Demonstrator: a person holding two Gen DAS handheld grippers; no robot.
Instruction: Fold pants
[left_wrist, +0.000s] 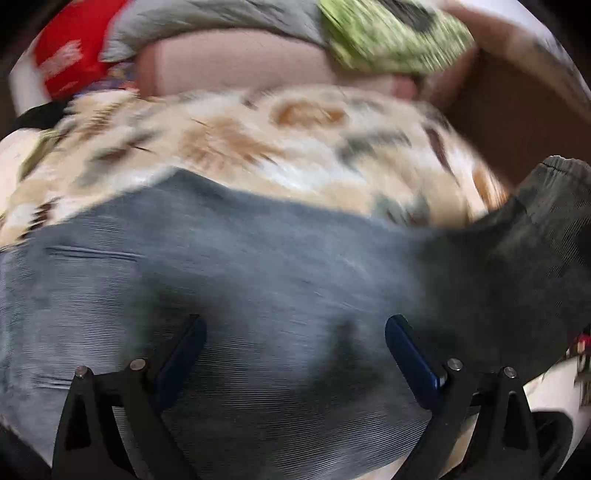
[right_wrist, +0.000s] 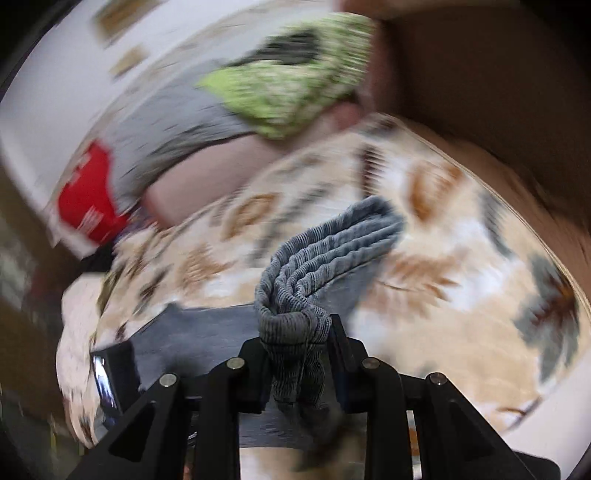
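While our left gripper (left_wrist: 295, 332) hovers, jaws apart, over the grey pants (left_wrist: 236, 273) on the patterned bedspread (left_wrist: 258, 147), only our right gripper (right_wrist: 295, 332) view shows jaws clamping a bunched fold.

Left gripper (left_wrist: 295, 325) spread, right gripper (right_wrist: 295, 332) clamped.

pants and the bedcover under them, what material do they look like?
Pants: grey ribbed fabric, likely corduroy or a rib knit; fine parallel ridges show where the right gripper bunches them, matte and soft-draping. Bedcover: printed cloth, cream with tan and grey motifs; possibly plush, but blur leaves the weave open.
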